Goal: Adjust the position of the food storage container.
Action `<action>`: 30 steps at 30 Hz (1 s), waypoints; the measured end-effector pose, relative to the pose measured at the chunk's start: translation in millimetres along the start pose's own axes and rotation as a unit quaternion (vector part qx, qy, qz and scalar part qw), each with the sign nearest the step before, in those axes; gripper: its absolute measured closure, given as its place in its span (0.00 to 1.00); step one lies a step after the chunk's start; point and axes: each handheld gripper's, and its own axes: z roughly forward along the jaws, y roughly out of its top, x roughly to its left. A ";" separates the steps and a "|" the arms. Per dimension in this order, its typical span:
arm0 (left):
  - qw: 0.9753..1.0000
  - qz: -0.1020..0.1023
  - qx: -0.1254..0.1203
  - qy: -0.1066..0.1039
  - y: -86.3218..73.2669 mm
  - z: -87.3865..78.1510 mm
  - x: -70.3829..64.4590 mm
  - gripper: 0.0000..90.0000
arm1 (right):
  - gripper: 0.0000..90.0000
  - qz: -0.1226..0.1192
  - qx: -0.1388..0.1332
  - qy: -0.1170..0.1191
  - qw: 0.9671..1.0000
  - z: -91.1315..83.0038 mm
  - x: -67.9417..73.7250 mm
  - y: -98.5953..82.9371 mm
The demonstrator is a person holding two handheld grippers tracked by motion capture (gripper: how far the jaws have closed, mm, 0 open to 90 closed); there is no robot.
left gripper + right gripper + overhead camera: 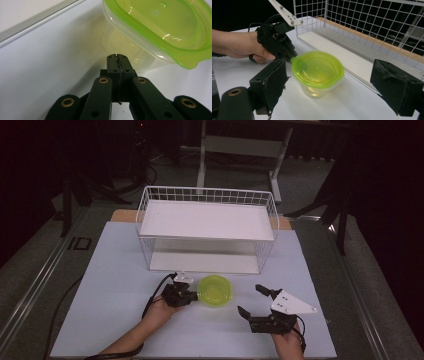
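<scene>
The tub (215,290) sat on the table (115,285) before the rack (207,227). Left gripper (186,295), jaws closed and empty, touched its lid tab. Right gripper (255,301) waited, jaws wide. Likely next: grasp the tub.

Container (160,30) cut off by top and right edges in left hand-held gripper view. Left hand-held gripper (287,56) tips hidden behind container lid tab (294,60) in right hand-held gripper view; contact unclear. Forearms cropped at bottom edge, high view.
</scene>
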 end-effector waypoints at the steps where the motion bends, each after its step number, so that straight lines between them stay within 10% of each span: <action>1: 1.000 -0.001 0.001 -0.001 0.1 -0.7 0.6 1.00 | 0.15 0.001 0.000 0.001 1.000 0.1 0.0 -0.1; 10: 1.000 -0.009 -0.022 -0.003 -6.8 -32.2 3.6 0.96 | 0.15 0.001 0.006 0.003 1.000 2.9 0.6 -1.3; 17: 0.997 -0.009 -0.075 -0.003 -17.7 -71.7 2.4 0.68 | 0.15 -0.001 0.013 0.006 1.000 5.5 1.9 -1.3; 24: 0.993 -0.007 -0.110 -0.035 -18.9 -93.2 -3.9 0.11 | 0.15 0.000 0.018 0.008 1.000 8.0 2.6 -2.0; 30: 0.992 -0.018 -0.119 -0.040 -15.3 -97.2 -8.2 0.03 | 0.15 0.003 0.022 0.008 1.000 9.1 1.6 -3.1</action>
